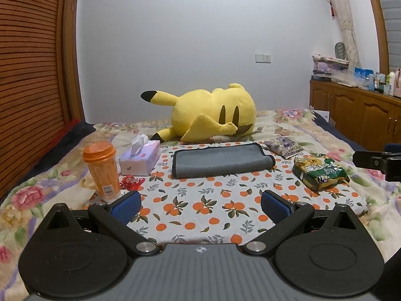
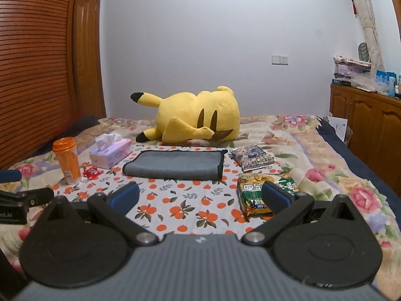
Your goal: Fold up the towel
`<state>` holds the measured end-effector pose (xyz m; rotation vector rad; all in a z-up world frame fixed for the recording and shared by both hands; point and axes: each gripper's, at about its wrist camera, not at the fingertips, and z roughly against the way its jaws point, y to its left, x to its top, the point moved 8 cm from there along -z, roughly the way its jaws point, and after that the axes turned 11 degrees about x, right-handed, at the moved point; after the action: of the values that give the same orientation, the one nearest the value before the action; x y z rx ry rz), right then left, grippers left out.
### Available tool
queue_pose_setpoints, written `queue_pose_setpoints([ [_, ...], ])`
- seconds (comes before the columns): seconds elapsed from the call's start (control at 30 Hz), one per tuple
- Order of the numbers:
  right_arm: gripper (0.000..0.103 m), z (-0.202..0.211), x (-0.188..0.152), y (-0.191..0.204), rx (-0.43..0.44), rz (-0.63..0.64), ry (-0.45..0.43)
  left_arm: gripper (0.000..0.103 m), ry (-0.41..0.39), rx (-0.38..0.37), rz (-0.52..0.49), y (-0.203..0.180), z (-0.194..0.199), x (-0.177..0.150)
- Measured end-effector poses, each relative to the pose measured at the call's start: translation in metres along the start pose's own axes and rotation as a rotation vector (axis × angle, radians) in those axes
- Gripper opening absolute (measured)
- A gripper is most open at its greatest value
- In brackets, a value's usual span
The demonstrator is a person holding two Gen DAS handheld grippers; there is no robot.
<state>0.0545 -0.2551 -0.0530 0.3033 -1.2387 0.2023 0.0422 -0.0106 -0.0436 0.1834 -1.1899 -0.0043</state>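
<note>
- Towel (image 1: 220,160): grey with a dark bound edge, lying flat on the orange-print cloth (image 1: 200,208) toward its far side. It appears doubled over already, with a rounded fold along the near edge; how many layers cannot be confirmed.
- Left gripper (image 1: 200,202): jaws spread wide, nothing between them, held above the near part of the cloth, well short of the towel.
- Right gripper (image 2: 200,195): likewise released and holding nothing, equally short of the towel, its right finger in front of the green snack bag (image 2: 265,193).
- Step in hand, as judged: between folds or close to finished. If a further fold is wanted, each gripper must travel forward to one end of the towel, pinch through all layers, then lift and carry together.
- Surface: a bed (image 1: 37,193) with a floral quilt, soft and yielding. An orange bottle (image 1: 101,170), tissue box (image 1: 140,159) and red wrapper (image 1: 131,183) stand left of the towel; the green bag and a purple packet (image 1: 284,146) lie to its right. A yellow plush toy (image 1: 210,114) lies behind.
- Room: pale wall, slatted wooden door (image 1: 35,80) at left, wooden cabinets (image 1: 356,113) at right.
</note>
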Motion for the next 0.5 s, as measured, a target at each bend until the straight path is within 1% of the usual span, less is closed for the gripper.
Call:
queue_pose_setpoints([
  [0.2,0.103,0.0052,0.0033,-0.0012,-0.012,0.003,-0.032,0.103,-0.015,-0.001,-0.003,0.0001,0.0018,0.0009],
  [0.5,0.103,0.0053,0.0036,-0.0018,-0.016,0.002,-0.033,0.103,-0.017,0.002,-0.004,0.0,0.002,0.0007],
])
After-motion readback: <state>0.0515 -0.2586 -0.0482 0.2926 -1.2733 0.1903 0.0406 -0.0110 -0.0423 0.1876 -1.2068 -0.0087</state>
